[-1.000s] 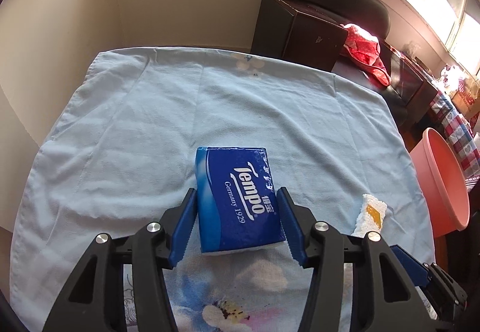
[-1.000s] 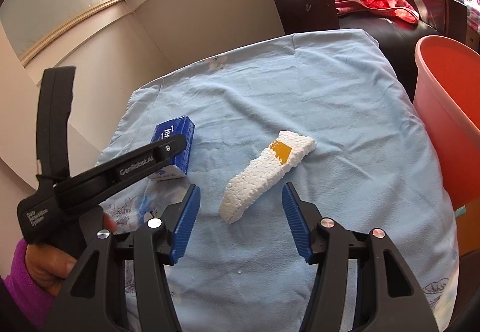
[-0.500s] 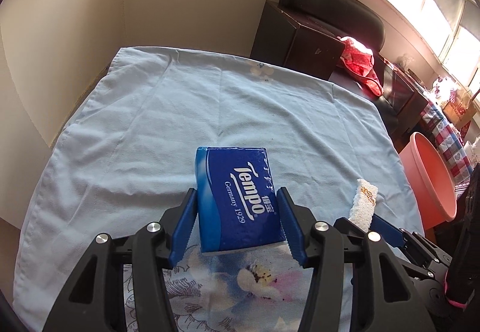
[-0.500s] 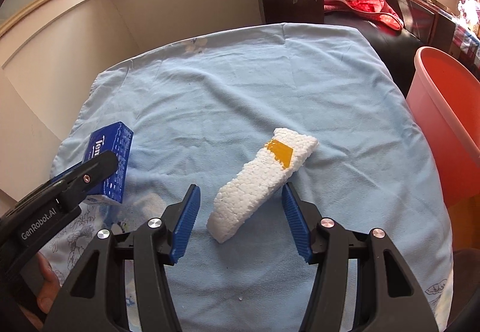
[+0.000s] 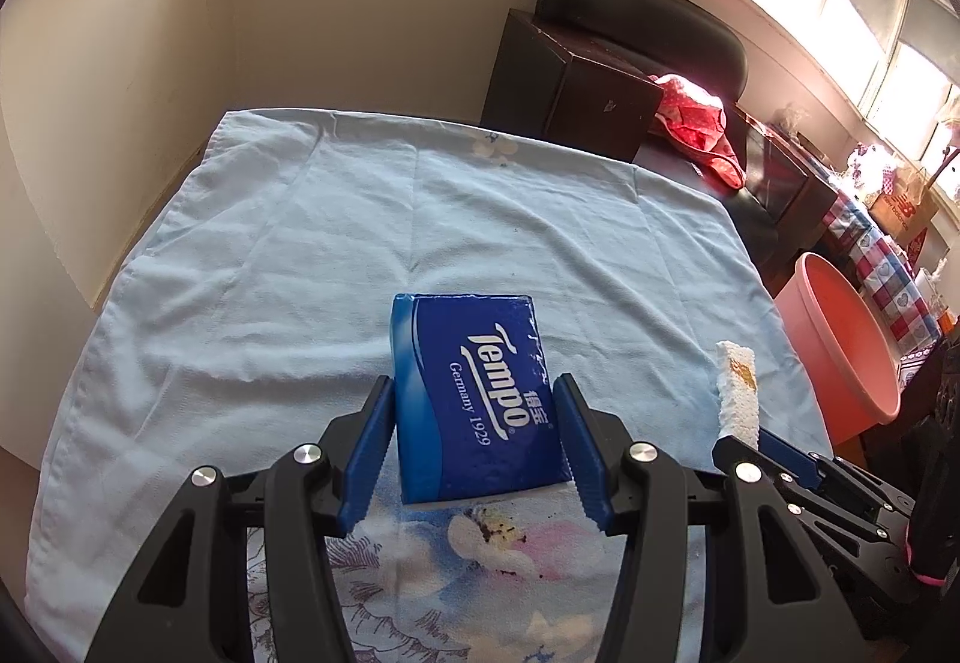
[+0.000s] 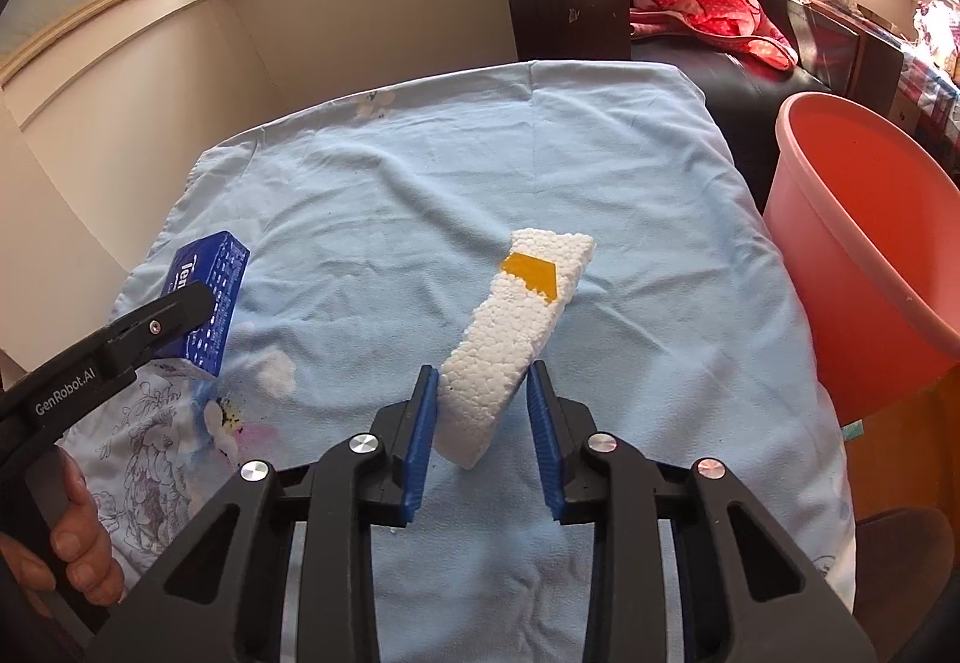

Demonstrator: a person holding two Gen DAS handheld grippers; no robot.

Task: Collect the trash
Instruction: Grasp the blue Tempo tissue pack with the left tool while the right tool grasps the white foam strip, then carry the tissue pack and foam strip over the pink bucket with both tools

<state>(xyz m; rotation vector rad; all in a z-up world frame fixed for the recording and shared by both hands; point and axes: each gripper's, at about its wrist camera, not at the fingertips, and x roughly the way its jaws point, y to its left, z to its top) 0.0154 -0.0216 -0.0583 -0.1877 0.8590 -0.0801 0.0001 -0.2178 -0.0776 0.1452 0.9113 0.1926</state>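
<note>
Left claw (image 5: 474, 444): blue pads pressed against both long sides of a blue Tempo tissue pack (image 5: 474, 393). Pack held clear of the cloth, label up, far end pointing away from the camera. The right wrist view shows the same pack (image 6: 207, 312) raised above the left part of the surface, with a person's hand (image 6: 66, 555) on the claw's grip at lower left.

Right claw (image 6: 480, 435): jaws closing, white foam block (image 6: 510, 339) between them. Left pad touches the block's near end; right pad close beside it, contact not certain. Block tilted, far end raised, with an orange patch (image 6: 534, 276) on its upper face. From the left wrist view the block (image 5: 737, 393) stands to the right of the tissue pack.

Surface: covered by a light blue cloth (image 6: 390, 195), creased, with a floral print at the near left corner (image 5: 498, 537).

Beyond the right edge: a pink bucket (image 6: 870, 255), just beside the surface. Behind it, dark furniture and a red dotted fabric (image 6: 708, 3) lying on top. Beige wall at far left.
</note>
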